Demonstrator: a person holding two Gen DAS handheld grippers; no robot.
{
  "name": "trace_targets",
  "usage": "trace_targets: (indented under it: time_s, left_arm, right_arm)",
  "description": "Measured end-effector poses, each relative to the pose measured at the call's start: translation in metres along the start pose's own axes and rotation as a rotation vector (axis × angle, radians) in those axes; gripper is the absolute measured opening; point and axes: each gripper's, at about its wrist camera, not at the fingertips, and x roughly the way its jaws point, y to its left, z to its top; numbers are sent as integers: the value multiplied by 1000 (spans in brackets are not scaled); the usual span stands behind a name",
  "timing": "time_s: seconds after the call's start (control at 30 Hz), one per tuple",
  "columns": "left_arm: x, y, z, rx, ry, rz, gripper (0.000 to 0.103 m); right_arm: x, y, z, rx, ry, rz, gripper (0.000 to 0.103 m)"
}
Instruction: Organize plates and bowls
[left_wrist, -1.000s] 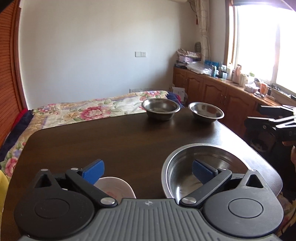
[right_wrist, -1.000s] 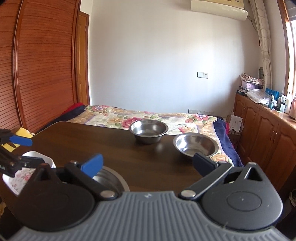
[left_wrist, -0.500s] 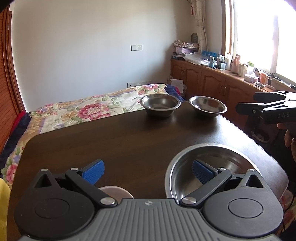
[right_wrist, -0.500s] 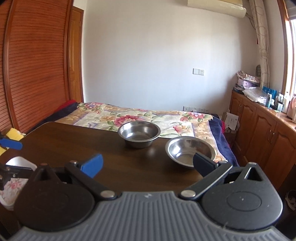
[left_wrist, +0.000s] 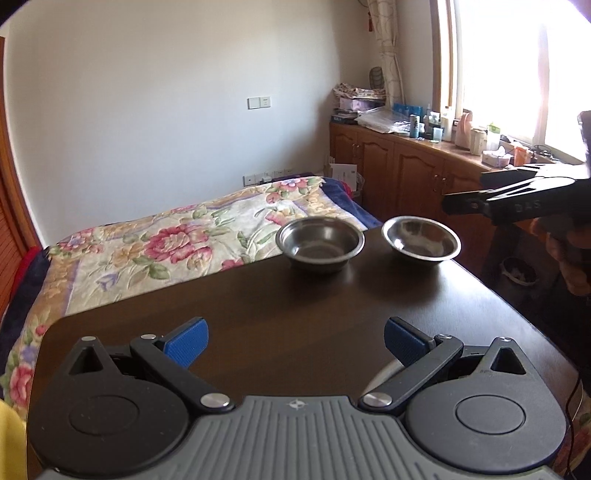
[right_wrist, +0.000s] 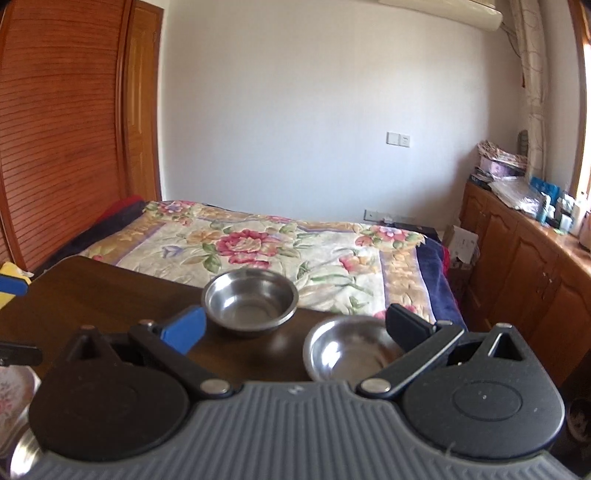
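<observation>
Two steel bowls stand near the far edge of the dark table (left_wrist: 295, 314): a deeper one (left_wrist: 319, 243) (right_wrist: 250, 302) and a shallower one (left_wrist: 421, 238) (right_wrist: 347, 350) to its right. My left gripper (left_wrist: 295, 343) is open over the table's middle, holding nothing. My right gripper (right_wrist: 295, 328) is open just before the shallower bowl, its right pad over that bowl's rim; it also shows as a black tool (left_wrist: 517, 205) at the right of the left wrist view. A sliver of the large steel bowl (left_wrist: 384, 373) peeks out under the left gripper. A floral plate (right_wrist: 11, 391) lies at bottom left.
A bed with a floral quilt (right_wrist: 295, 247) lies just beyond the table's far edge. Wooden cabinets (left_wrist: 417, 173) with clutter on top run along the right wall under a bright window. A slatted wooden wardrobe (right_wrist: 66, 129) stands at left. A hand (left_wrist: 569, 258) holds the right tool.
Both grippers have moved forward toward the two far bowls. The large steel bowl and the white floral plate have slipped almost out of the left wrist view. Both stay open.
</observation>
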Motion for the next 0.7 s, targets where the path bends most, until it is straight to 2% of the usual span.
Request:
trace_targets:
  time_s: [0.13, 0.33, 0.4, 0.43, 0.53, 0.57, 0.7]
  left_arm:
    - [15, 6, 17, -14, -7, -34, 102]
    - [43, 14, 39, -39, -8, -58, 93]
    - [53, 15, 45, -40, -17, -49, 91]
    - [59, 16, 48, -41, -21, -50, 90]
    - [75, 19, 50, -41, -43, -87, 90]
    - [81, 19, 50, -43, -46, -89, 90]
    - [105, 22, 51, -45, -49, -99, 83]
  right_arm:
    - [20, -2, 8, -9, 14, 48, 103]
    - [57, -4, 10, -22, 64, 90, 102]
    - [69, -5, 10, -20, 84, 94, 90]
    - [75, -6, 9, -15, 98, 100, 77]
    - [91, -10, 8, 3, 129, 110, 75]
    - [96, -9, 8, 1, 137, 105, 70]
    - [112, -9, 6, 15, 164, 119, 63]
